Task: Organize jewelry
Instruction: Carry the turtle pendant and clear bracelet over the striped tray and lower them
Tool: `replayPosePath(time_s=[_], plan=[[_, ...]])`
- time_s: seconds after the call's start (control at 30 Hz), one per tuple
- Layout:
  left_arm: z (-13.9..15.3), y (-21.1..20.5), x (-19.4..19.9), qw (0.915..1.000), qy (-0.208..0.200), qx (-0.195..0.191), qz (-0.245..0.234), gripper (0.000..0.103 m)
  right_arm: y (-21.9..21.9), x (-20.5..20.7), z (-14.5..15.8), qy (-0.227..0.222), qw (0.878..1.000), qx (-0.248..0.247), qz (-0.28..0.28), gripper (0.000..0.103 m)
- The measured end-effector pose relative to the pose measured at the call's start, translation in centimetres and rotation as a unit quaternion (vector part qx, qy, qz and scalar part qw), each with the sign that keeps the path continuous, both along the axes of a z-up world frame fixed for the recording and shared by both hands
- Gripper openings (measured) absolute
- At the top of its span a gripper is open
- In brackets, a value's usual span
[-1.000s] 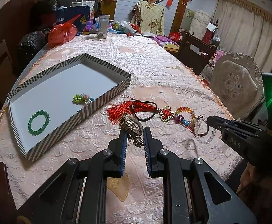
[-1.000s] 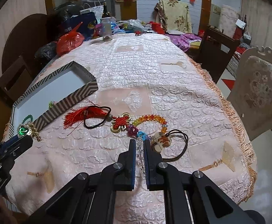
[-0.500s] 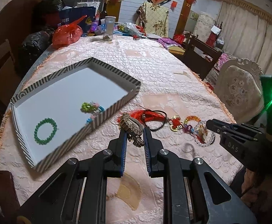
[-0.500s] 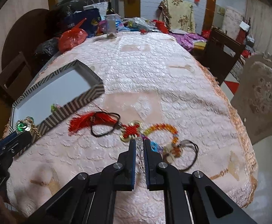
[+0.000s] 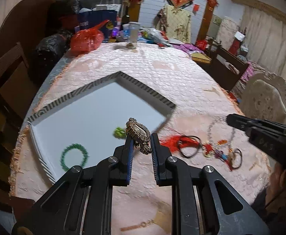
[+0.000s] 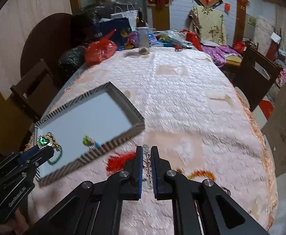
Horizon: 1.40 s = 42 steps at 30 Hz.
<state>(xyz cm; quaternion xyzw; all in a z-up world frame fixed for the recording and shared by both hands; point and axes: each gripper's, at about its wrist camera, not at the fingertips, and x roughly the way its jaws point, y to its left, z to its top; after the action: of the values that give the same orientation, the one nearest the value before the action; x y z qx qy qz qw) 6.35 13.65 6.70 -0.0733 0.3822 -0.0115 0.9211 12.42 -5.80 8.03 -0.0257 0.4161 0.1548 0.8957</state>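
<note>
Table (image 5: 162, 74) under pink quilted cloth, far end cluttered with bags and a jar, chairs close on the right side. Striped-wall tray (image 5: 143, 87) sits on the near left part, white floor mostly bare; green bead bracelet (image 5: 74, 157) and a small green-yellow piece (image 5: 119, 131) lie in it. Still on the cloth right of the tray: red tassel ornament (image 5: 174, 140) with black cord and coloured beads.

Left gripper (image 5: 141, 144), jaws clamped on a gold brooch (image 5: 138, 132) with a green stone, looks to be over the tray's near right part. Right gripper (image 6: 147, 156), jaws pinched nearly shut on a clear bead bracelet (image 6: 147, 164), is over the cloth just outside the tray's near wall, the strand hanging loose.

Judgement: carry-to-tray step. Release the brooch low over bare floor, clear of the two pieces there. Lift the right strand over the wall so it doesn't snag; keep the grippers from crossing. Plenty of open room toward the tray's far corner.
</note>
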Motion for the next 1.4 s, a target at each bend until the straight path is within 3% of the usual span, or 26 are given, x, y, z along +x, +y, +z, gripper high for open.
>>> replayPosePath(time_s=[0.33,0.53,0.9,1.4], plan=[[-1.0,5.9,3.4,0.9974,0.024,0.015,0.067,0.016,4.8,3.0,2.1,-0.018,0.998,0.015,0.059,0.007],[-2.1,8.0,4.7,0.9946,0.038,0.025,0.093,0.016,8.6,5.5,2.0,-0.007,0.993,0.05,0.103,0.007],[-5.9,10.7,6.4,0.9911,0.074,0.015,0.11,0.016,13.3,8.3,-2.9,0.033,0.984,0.076,0.155,0.007],[-9.2,9.7,6.2,0.9893,0.103,0.008,0.103,0.016,13.4,8.1,-8.6,0.103,0.978,0.078,0.164,0.007]])
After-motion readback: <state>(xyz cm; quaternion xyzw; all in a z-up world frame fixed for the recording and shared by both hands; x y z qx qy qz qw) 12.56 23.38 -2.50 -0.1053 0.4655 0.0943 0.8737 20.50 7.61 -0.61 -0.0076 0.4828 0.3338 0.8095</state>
